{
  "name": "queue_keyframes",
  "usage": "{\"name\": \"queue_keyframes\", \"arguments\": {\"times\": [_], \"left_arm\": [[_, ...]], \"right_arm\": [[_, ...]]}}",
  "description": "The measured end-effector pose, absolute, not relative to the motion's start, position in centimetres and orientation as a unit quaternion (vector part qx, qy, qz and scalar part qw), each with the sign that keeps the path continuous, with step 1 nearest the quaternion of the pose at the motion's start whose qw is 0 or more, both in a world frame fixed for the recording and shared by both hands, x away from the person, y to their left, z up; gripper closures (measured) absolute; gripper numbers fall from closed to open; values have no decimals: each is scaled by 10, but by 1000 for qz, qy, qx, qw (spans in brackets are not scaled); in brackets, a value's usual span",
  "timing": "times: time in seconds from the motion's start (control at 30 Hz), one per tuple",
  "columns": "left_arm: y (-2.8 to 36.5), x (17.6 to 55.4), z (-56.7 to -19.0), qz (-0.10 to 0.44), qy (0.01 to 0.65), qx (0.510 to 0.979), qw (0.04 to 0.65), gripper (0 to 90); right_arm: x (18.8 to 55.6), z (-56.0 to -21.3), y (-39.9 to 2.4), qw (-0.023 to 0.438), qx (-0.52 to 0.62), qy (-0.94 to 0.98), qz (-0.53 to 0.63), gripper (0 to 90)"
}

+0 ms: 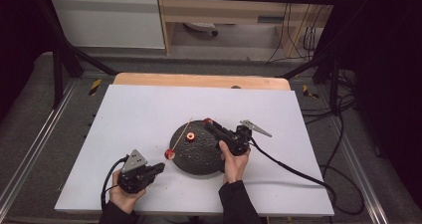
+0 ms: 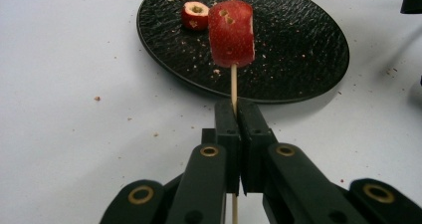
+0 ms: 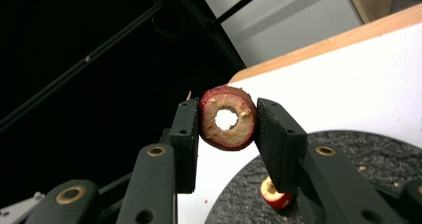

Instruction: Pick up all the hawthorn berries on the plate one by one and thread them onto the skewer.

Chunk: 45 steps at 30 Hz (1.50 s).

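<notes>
Nearest me, my left gripper (image 2: 238,115) was clenched on a thin wooden skewer (image 2: 233,84), which already carried one red fruit piece (image 2: 231,33) with a few small holes in its skin, held over the near rim of the black plate (image 2: 298,50). Farther out, my right gripper (image 3: 226,129) was grasping a cored fruit ring (image 3: 228,117), red-skinned with pale, grainy flesh and a clean round hole through the middle. To thread it well, I judged I had to bring that hole square onto the skewer's tip and push along the stick's axis, keeping the left grip steady so the stick would not bend. A third fruit piece (image 1: 190,137) lay on the plate's rough, pebbled surface, crumbs scattered around it on the smooth white table (image 1: 139,114).
</notes>
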State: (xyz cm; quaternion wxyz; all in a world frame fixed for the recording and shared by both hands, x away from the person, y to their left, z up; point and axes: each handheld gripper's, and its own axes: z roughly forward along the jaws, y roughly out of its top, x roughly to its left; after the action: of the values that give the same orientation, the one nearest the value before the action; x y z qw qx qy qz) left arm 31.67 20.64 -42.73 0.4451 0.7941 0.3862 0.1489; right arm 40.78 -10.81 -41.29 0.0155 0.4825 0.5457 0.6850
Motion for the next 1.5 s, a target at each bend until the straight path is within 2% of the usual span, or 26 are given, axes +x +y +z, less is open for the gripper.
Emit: {"name": "queue_keyframes", "arguments": {"times": [0.27, 0.8, 1.5], "left_arm": [[200, 314, -427, 147, 386, 790, 454, 880], [181, 311, -428, 136, 382, 785, 469, 880], [166, 309, -431, 134, 374, 787, 471, 879]], "right_arm": [[412, -409, -111, 8, 481, 523, 704, 632], [418, -408, -112, 23, 477, 479, 736, 632], [416, -415, -107, 11, 476, 441, 761, 632]]}}
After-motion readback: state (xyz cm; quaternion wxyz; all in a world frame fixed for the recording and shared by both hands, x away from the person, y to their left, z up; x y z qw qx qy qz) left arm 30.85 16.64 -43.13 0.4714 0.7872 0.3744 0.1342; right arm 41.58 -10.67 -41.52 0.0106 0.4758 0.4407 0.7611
